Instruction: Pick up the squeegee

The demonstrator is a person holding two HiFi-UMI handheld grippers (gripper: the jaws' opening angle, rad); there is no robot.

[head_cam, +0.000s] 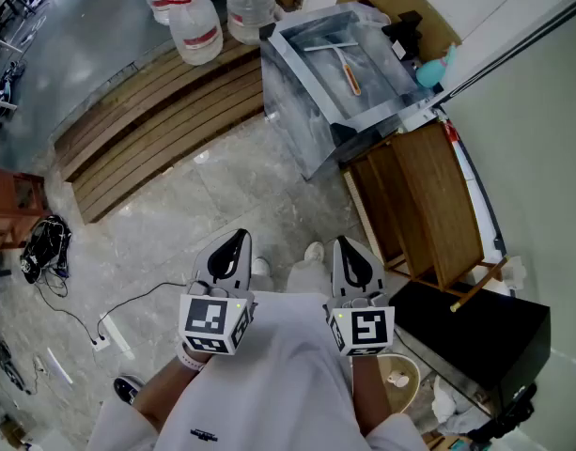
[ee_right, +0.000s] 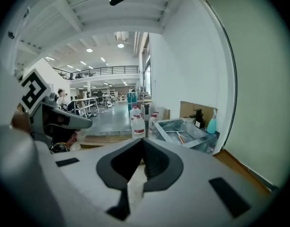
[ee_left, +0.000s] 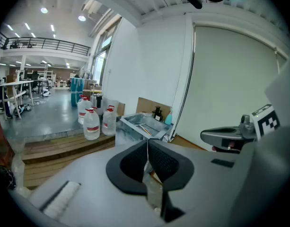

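Observation:
The squeegee [head_cam: 342, 62], with a pale blade and an orange handle, lies inside a metal tub [head_cam: 297, 83] far ahead on the floor. It also shows small in the left gripper view, squeegee [ee_left: 145, 125], and in the right gripper view, squeegee [ee_right: 179, 136]. My left gripper [head_cam: 233, 250] and right gripper [head_cam: 350, 254] are held close to my body, side by side, well short of the tub. Both have their jaws shut tip to tip with nothing between them, as seen at the left gripper [ee_left: 147, 144] and the right gripper [ee_right: 142, 144].
Several large water jugs [head_cam: 195, 26] stand on a slatted wooden platform [head_cam: 147, 120] left of the tub. A wooden stand [head_cam: 428, 195] and a black box [head_cam: 475, 332] lie along the wall at right. A blue spray bottle [head_cam: 436, 67] stands behind the tub. Cables [head_cam: 43, 242] lie at left.

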